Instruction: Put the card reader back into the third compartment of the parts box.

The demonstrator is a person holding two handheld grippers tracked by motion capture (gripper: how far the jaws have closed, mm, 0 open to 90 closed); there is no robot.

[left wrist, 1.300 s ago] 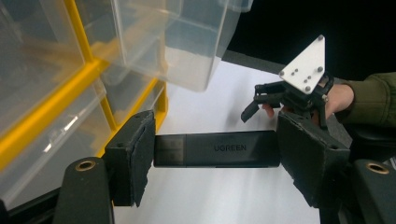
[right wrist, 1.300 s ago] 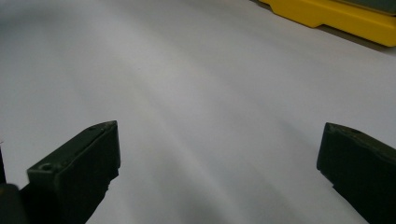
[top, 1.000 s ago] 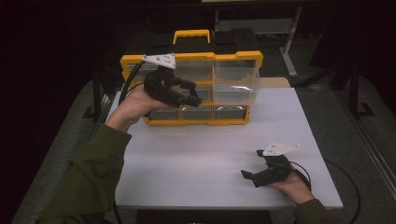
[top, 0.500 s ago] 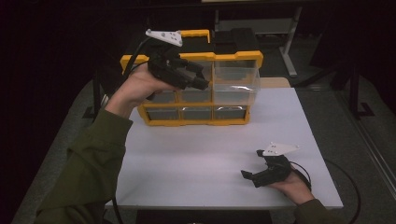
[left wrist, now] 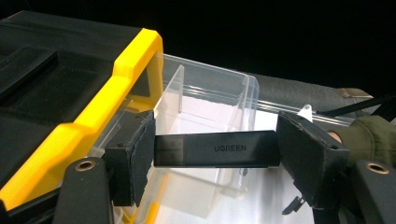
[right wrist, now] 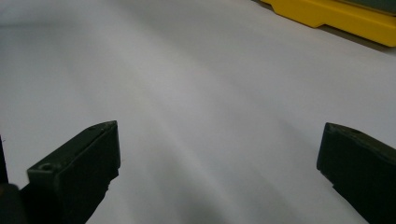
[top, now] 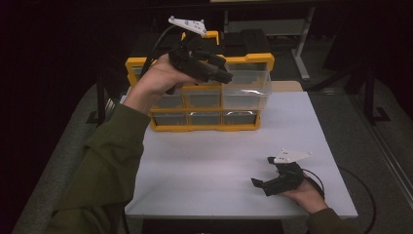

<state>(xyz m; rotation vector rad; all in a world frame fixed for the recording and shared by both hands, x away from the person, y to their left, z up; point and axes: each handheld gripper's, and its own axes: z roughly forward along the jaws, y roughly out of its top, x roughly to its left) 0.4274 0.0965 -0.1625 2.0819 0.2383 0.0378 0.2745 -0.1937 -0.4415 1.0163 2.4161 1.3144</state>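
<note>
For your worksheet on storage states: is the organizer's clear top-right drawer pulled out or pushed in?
Pulled out: the clear drawer juts forward past the yellow organizer frame.

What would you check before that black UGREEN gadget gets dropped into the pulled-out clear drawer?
1. Left gripper holds the black UGREEN device by both ends: ok.
2. Clear drawer of the yellow organizer pulled out: ok.
3. Device directly above the drawer opening: cannot tell.
4. Drawer has room: ok, looks empty.
5. Right gripper open, low over the white table, out of the way: ok.
</note>
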